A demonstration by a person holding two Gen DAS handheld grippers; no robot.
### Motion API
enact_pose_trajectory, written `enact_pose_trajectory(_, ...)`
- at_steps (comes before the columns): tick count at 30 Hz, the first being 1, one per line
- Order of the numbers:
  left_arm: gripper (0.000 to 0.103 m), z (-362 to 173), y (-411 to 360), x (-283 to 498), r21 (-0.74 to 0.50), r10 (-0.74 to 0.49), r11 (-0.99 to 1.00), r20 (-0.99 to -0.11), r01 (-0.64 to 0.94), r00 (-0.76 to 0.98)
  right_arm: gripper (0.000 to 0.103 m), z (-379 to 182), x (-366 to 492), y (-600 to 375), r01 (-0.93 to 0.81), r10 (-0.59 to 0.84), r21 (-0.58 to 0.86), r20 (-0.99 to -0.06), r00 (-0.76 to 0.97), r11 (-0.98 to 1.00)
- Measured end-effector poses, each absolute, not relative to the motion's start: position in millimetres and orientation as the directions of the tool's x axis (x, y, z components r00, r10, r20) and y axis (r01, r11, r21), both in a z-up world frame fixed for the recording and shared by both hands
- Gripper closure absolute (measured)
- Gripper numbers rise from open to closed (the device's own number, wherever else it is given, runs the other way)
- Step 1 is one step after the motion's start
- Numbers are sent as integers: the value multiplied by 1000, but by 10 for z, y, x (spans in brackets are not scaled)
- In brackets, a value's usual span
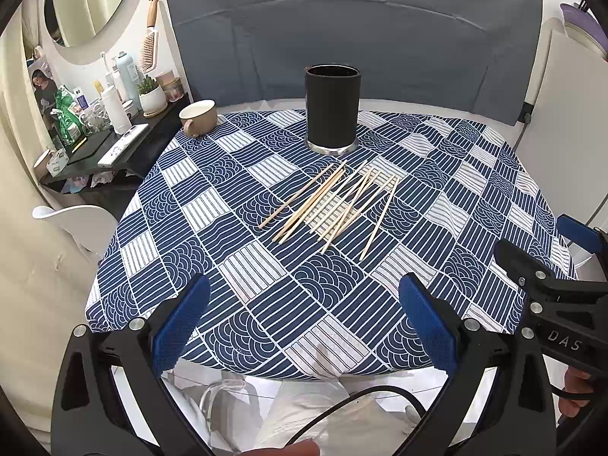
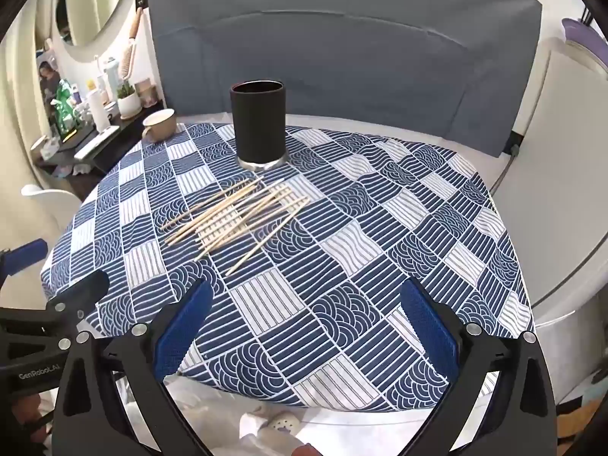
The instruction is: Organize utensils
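Several wooden chopsticks (image 1: 334, 201) lie loose and crossed on the blue patterned tablecloth (image 1: 235, 266), just in front of a black cylindrical holder (image 1: 331, 108) that stands upright. In the right wrist view the chopsticks (image 2: 237, 218) lie left of centre, with the holder (image 2: 258, 123) behind them. My left gripper (image 1: 304, 323) is open and empty above the table's near edge. My right gripper (image 2: 304, 323) is open and empty, also at the near edge. It shows at the right of the left wrist view (image 1: 547, 262).
A beige mug (image 1: 198, 117) stands at the table's far left corner. A dark side shelf (image 1: 95, 144) with bottles and a small plant stands to the left. A white chair (image 1: 72, 224) is by the left edge. A grey backdrop (image 1: 361, 38) stands behind the table.
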State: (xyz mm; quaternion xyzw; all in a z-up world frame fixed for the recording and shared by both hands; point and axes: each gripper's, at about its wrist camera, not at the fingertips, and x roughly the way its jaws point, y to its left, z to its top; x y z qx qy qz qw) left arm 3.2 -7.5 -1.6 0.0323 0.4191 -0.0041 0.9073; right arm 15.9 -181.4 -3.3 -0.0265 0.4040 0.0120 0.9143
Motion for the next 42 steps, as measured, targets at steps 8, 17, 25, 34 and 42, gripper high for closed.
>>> enact_pose_trajectory(8, 6, -31, -108, 56, 61, 19, 997, -766, 43, 643, 8, -42, 177, -1827, -42, -2, -40, -741, 672, 998)
enact_pose_trajectory(17, 6, -68, -81, 70, 51, 17, 998, -774, 35, 633, 8, -50, 190, -1830, -41, -1, -39, -743, 669, 998)
enact_pose_trajectory(25, 6, -67, -64, 73, 61, 27, 998, -773, 31, 634, 8, -60, 203, -1812, -47, -2, -44, -747, 665, 998)
enact_pose_trajectory(34, 6, -79, -35, 97, 51, 26, 998, -785, 22, 619, 8, -70, 216, -1808, -51, 4, -40, -750, 661, 998)
enact_pose_trajectory(42, 6, -87, -50, 116, 52, 23, 998, -786, 29, 617, 8, -80, 214, -1793, -55, 2, -44, -754, 656, 998)
